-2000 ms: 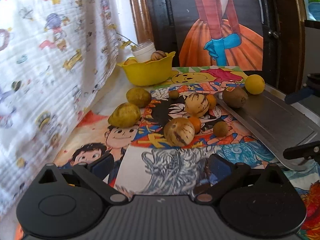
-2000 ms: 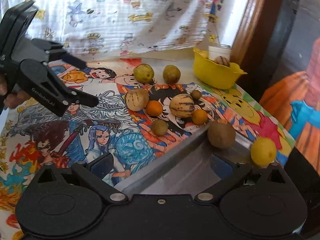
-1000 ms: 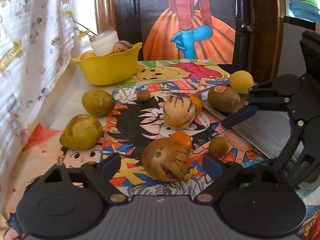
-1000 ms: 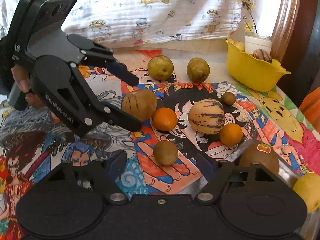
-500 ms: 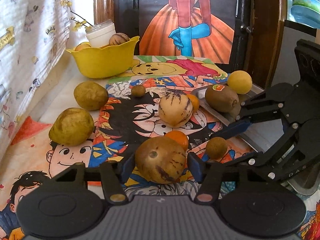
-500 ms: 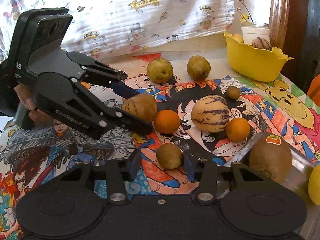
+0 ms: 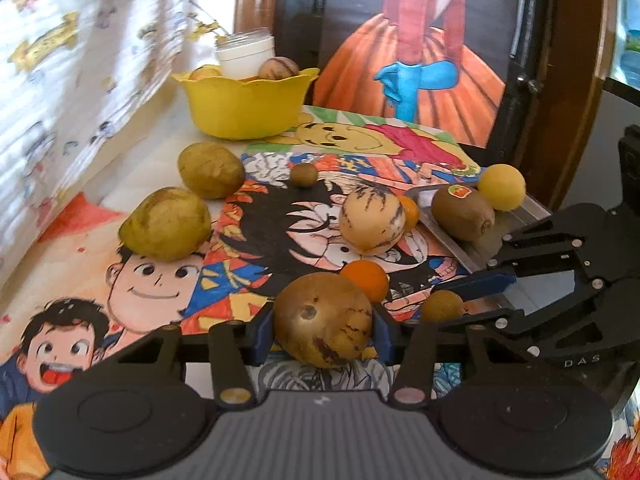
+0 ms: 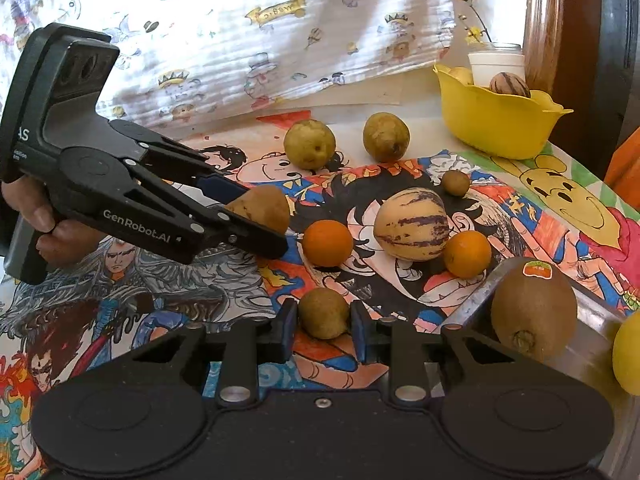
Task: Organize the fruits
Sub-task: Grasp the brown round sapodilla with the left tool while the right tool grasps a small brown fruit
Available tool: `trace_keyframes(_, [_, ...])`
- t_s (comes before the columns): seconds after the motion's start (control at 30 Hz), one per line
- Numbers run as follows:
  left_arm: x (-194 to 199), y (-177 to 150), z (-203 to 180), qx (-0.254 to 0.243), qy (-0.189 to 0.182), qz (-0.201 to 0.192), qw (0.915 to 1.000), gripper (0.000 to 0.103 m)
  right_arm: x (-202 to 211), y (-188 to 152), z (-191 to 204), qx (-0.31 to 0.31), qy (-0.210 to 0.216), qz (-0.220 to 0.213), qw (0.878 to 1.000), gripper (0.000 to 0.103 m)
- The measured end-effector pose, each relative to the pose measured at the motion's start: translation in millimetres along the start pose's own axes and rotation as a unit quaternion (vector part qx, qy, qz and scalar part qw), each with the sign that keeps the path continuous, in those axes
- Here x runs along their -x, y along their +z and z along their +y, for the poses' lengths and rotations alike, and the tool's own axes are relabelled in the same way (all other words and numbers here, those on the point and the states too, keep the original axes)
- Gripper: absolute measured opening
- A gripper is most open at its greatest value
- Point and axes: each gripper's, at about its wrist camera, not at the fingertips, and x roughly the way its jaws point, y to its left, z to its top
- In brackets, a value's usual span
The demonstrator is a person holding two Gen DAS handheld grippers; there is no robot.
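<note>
1. My left gripper (image 7: pixel 323 330) had just squeezed shut on a big brown speckled fruit (image 7: pixel 323 319).
2. My right gripper (image 8: pixel 324 328) had just closed too, pinching a small brown fruit (image 8: pixel 323 318).
3. Both fruits sat on the cartoon mat (image 8: pixel 400 184).
4. Past them on the mat lay a striped melon (image 8: pixel 412 224) with oranges (image 8: pixel 327 242) beside it.
5. A kiwi (image 8: pixel 534 306) sat on the metal tray (image 8: pixel 592 344) at the mat's edge.
6. A yellow bowl (image 8: pixel 496 120) stood at the mat's far end.

Table cover (image 8: pixel 560 200): paper, matt, printed with cartoons. Curtain (image 8: pixel 240 20): crinkled cloth, printed. Bowl (image 7: pixel 244 108): yellow plastic, smooth, slight sheen. Tray (image 8: pixel 592 344): brushed metal, dull shine. Kiwi (image 8: pixel 534 308): brown, fuzzy, glossy sticker. Oranges (image 8: pixel 327 242): smooth, faintly glossy. Door frame (image 8: pixel 540 20): polished wood.
</note>
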Motion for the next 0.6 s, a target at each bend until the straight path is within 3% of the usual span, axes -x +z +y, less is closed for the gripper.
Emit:
trace_keyframes(0.33, [22, -4, -14, 0.031, 0.019, -0.017, 0.9992, 0.052, 23, -2, 9, 0.0, 0.005, -0.021, 1.0, 0.03])
trace_keyframes(0.6, [38, 8, -44, 0.051, 0.033, -0.037, 0.9975, 0.052, 63, -16, 1, -0.026, -0.024, -0.053, 0.998, 0.03])
